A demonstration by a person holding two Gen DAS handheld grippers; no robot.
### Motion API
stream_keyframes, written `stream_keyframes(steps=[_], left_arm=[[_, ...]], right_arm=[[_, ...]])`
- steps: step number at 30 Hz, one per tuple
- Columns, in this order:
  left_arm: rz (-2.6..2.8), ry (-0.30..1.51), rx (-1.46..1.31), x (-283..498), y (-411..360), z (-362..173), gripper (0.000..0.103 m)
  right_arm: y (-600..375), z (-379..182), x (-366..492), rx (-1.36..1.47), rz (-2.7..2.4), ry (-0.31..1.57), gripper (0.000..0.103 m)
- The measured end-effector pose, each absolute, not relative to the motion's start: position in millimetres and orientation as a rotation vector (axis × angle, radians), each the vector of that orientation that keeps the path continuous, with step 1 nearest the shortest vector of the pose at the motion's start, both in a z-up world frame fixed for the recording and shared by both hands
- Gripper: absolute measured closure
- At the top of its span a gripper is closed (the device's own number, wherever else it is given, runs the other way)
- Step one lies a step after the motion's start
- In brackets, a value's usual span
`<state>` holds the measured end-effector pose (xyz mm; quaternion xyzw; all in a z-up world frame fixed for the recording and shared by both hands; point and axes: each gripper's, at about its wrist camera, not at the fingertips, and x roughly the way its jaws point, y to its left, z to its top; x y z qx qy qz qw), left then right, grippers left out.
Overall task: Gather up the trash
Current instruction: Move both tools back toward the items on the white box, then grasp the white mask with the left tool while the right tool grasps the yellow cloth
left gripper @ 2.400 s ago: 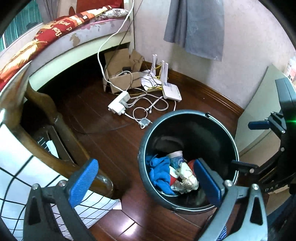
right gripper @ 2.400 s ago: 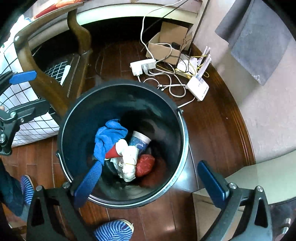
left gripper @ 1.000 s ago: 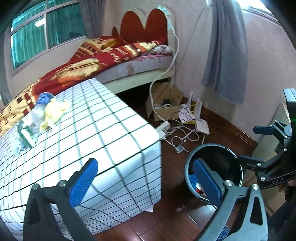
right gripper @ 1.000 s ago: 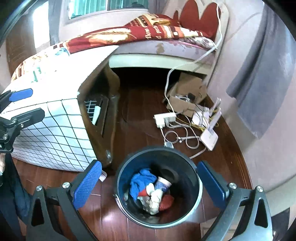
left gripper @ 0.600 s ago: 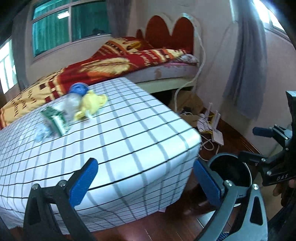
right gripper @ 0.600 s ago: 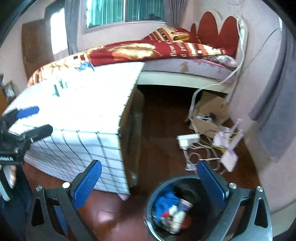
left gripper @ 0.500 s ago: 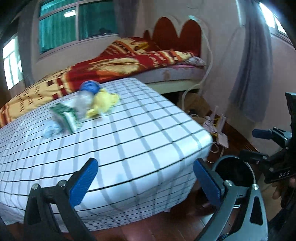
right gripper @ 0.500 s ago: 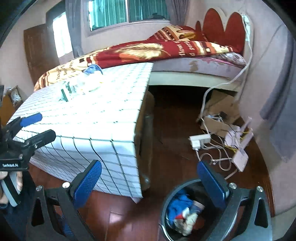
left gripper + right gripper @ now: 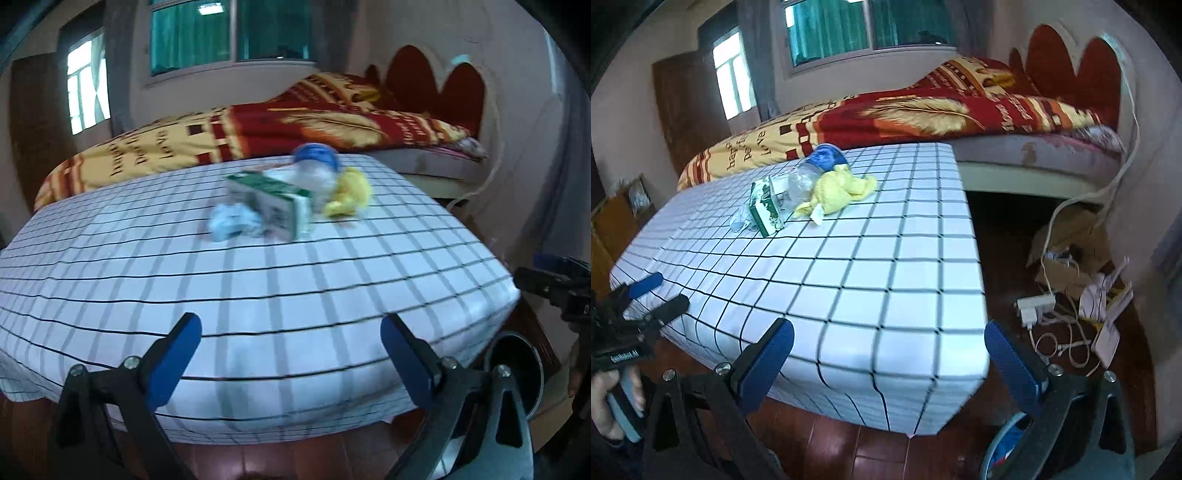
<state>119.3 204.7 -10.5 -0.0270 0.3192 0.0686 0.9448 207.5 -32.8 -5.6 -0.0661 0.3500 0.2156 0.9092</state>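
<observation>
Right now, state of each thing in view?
left gripper: empty, jaws closing slightly
right gripper: open, empty
green carton: lying on the table
clear bottle: on its side, blue cap on
yellow cloth: crumpled beside the bottle
crumpled blue wrapper: loose, against the carton
trash bin: upright on the floor, open
checked tablecloth: spread over the table

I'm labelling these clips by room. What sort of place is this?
Most likely a home bedroom: a bed with a red and yellow blanket and a red headboard, curtained windows, and a table in a checked cloth bearing some litter.
</observation>
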Motion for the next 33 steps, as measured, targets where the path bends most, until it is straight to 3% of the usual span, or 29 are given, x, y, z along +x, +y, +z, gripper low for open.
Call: stream_keyframes(steps=[5,12,14,19,22,24,30,33], left_arm=[[0.19,0.64,-0.068,132,235,-5,0.005],[0.205,0.665,-0.074,175,265,-5,0.015],[0.206,0.685,-0.081,190,270,-10,0.015],[0.186,0.694,-0.092,211,273,-17,0.015],[0.168,0.715,-0.123,227,274,-23,0.017],[0.162,0.725,-0.128,236,275,-26,0.021],[0.152,0.751,-0.128,258,277,-29,0.022],[0.149,0.781,-0.12,267,277,-33,0.028]], right_arm=[[10,1,218,-0.186,0.487,0.695,0.0],[63,9,255,-0.279,0.523,0.677,0.001],[71,10,267,-0.288,0.525,0.672,0.008],[84,8,306,-0.258,0.527,0.692,0.012],[95,1,329,-0.248,0.534,0.731,0.022],[103,-6,342,-0.249,0.542,0.757,0.023],[125,-24,373,-0.272,0.541,0.813,0.026],[133,-32,384,-0.273,0.549,0.839,0.033]])
